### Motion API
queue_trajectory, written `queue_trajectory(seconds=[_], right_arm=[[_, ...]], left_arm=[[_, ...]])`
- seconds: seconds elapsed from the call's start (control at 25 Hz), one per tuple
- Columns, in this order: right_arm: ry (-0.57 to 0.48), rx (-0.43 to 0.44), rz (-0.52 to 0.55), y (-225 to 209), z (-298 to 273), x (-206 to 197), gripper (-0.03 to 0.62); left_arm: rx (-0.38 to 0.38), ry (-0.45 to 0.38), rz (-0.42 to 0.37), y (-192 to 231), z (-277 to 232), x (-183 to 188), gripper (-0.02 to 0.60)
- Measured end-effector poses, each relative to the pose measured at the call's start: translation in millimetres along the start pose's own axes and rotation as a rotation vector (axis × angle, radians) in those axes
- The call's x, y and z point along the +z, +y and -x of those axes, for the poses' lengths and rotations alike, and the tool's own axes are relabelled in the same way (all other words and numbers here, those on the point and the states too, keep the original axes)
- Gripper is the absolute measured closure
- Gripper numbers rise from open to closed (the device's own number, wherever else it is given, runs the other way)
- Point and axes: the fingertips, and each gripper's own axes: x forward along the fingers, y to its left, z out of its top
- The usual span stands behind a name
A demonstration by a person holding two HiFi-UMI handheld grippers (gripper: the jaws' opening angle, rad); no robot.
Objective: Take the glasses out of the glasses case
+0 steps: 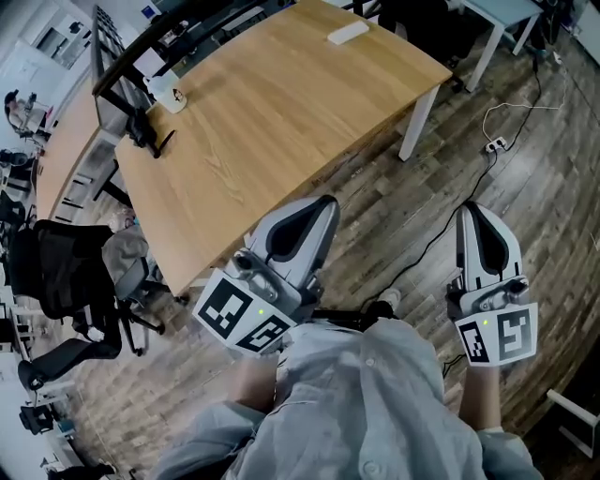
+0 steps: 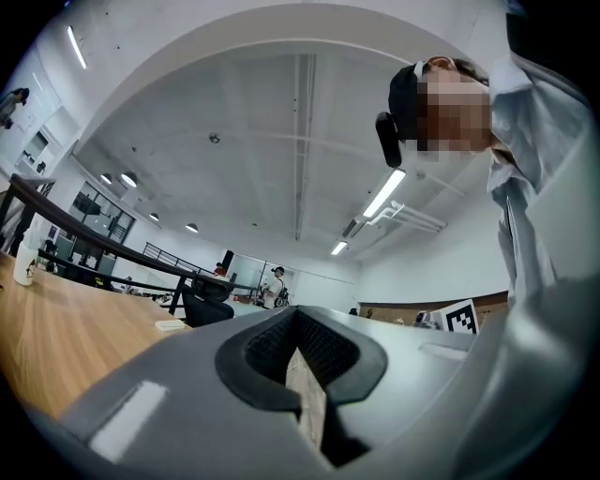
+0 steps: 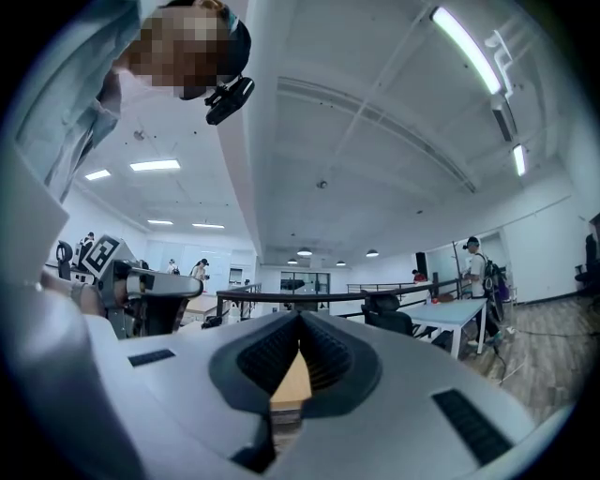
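A flat white case (image 1: 347, 33) lies at the far end of the wooden table (image 1: 281, 122); in the left gripper view it shows as a small white case (image 2: 172, 325) far off. No glasses show. My left gripper (image 1: 322, 202) hovers over the table's near corner, its jaws shut with nothing between them (image 2: 298, 315). My right gripper (image 1: 472, 210) is out over the wooden floor to the right of the table, also shut and empty (image 3: 300, 317). Both point roughly level, away from my body.
A white cup (image 1: 171, 96) and a black clamp stand (image 1: 148, 131) sit at the table's left end. Black office chairs (image 1: 66, 272) crowd the left. A power strip with cable (image 1: 495, 144) lies on the floor at right. A second white table (image 1: 506, 14) stands beyond.
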Motion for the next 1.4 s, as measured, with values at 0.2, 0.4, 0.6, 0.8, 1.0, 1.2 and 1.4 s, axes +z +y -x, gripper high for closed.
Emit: queue_trajectory(seconds=[0.2,0.4,0.6,0.8,1.0,1.2,1.4], right_arm=[[-0.008,-0.013,-0.012,-54.3,10.4,-3.3,0.592],[-0.018,-0.022,-0.02,-101.7,19.6,-5.5,0.592],[-0.032,-0.037,-0.021,-137.3,36.2,-3.4,0.593],[-0.031,-0.072,-0.027,-163.3,50.1,-4.8,0.592],[-0.029,-0.098,-0.022,-174.9,57.6,-8.6,0.592],[-0.029,-0.129,-0.018,-183.1,59.4,-10.4,0.592],[-0.024,-0.149,-0.011,-196.2,50.2,-13.9,0.592]], left_arm=[[-0.007,0.001,-0.011,-20.2,-49.1,-9.0,0.578],[-0.01,0.004,-0.028,-40.2,-92.3,-18.9,0.578],[-0.023,0.004,-0.04,-60.0,-125.0,-24.8,0.578],[-0.05,0.006,-0.041,-74.5,-151.1,-28.9,0.578],[-0.085,0.004,-0.034,-83.2,-168.2,-34.3,0.577],[-0.121,0.005,-0.026,-82.6,-183.1,-39.3,0.578],[-0.146,0.0,-0.016,-73.0,-205.0,-43.5,0.578]])
